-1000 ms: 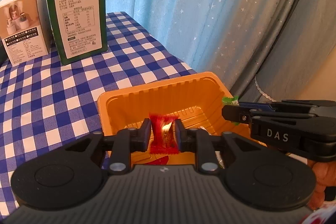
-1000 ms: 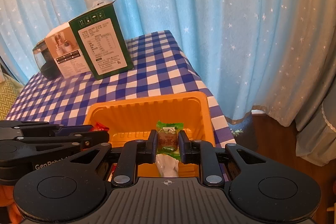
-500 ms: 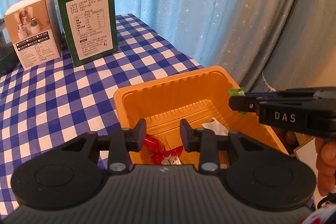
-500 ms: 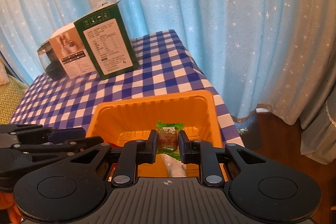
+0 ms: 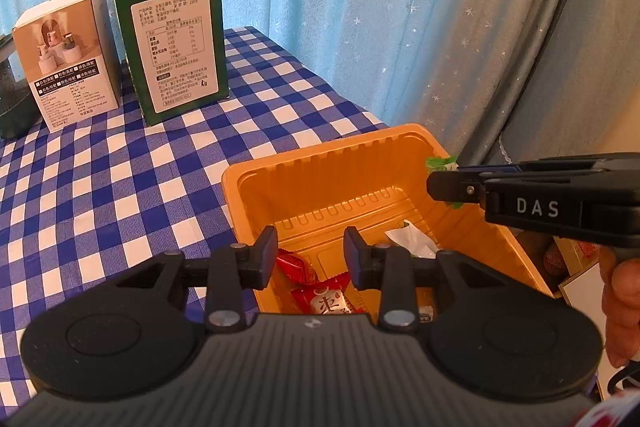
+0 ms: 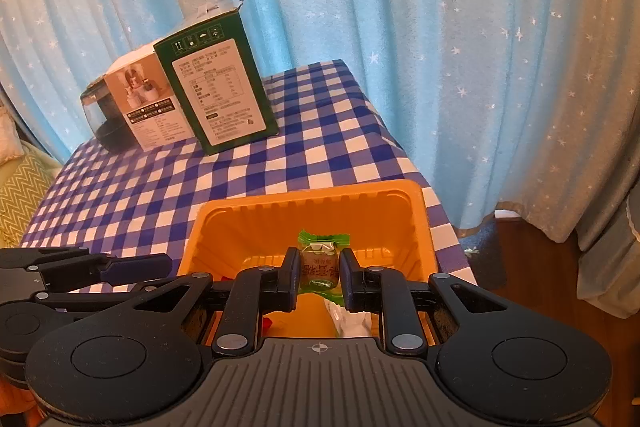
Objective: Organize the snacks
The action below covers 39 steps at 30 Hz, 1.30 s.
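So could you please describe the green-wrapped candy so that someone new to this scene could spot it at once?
Find the orange tray at the near corner of the blue-checked tablecloth. Just above it, the right gripper is shut on the green-wrapped candy. The red-wrapped snacks lie loose in the tray; this is the only green one, and the only one held.

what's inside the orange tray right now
In the orange tray: two red-wrapped candies, a white wrapper. The left hand-held gripper covers the tray's near end, so anything there is hidden.
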{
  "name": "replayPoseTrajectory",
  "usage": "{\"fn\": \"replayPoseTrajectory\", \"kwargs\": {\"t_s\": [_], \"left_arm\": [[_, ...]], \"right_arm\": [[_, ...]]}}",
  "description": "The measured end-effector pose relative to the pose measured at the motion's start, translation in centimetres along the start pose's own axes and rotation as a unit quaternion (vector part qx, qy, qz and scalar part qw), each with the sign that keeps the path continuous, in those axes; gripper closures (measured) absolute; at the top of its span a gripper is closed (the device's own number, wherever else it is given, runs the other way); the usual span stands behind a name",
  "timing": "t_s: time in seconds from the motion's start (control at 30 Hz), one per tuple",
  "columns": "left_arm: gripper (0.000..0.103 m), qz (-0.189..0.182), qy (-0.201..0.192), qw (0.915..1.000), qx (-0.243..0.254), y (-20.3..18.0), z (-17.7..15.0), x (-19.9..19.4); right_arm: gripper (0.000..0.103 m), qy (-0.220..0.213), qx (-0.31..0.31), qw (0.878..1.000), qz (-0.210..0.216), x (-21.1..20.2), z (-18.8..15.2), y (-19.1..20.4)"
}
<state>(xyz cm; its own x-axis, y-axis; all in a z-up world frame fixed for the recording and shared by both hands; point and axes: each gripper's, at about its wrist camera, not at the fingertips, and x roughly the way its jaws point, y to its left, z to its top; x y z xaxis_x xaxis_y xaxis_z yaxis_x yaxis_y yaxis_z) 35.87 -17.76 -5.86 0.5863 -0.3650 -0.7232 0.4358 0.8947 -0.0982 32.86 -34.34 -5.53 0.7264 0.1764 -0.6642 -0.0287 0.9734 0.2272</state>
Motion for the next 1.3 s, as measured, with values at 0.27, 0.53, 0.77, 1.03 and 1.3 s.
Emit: {"fn": "replayPoseTrajectory", "kwargs": {"t_s": [0.27, 0.53, 0.77, 1.03, 1.3], "left_arm": [[0.070, 0.004, -0.001, 1.0000, 0.000, 0.2, 0.0, -0.2], [0.058, 0.013, -0.004, 0.9999, -0.006, 1.0, -0.7, -0.6], [0.042, 0.026, -0.013, 0.9994, -0.017, 1.4, -1.9, -2.2], [0.012, 0.047, -0.043, 0.9975, -0.032, 0.9, -3.2, -5.8], [0.000, 0.048, -0.059, 0.9963, -0.040, -0.6, -5.4, -10.2]], "right_arm": [[0.082, 0.001, 0.002, 1.000, 0.007, 0.2, 0.1, 0.2], [0.081, -0.005, 0.020, 0.999, 0.038, 0.4, 0.4, 0.2], [0.062, -0.012, 0.042, 0.999, 0.027, -0.9, -0.1, -0.7], [0.059, -0.007, 0.054, 0.998, 0.013, -3.9, -1.1, -1.3], [0.045, -0.006, 0.052, 0.999, 0.009, -8.4, -3.3, -0.5]]}}
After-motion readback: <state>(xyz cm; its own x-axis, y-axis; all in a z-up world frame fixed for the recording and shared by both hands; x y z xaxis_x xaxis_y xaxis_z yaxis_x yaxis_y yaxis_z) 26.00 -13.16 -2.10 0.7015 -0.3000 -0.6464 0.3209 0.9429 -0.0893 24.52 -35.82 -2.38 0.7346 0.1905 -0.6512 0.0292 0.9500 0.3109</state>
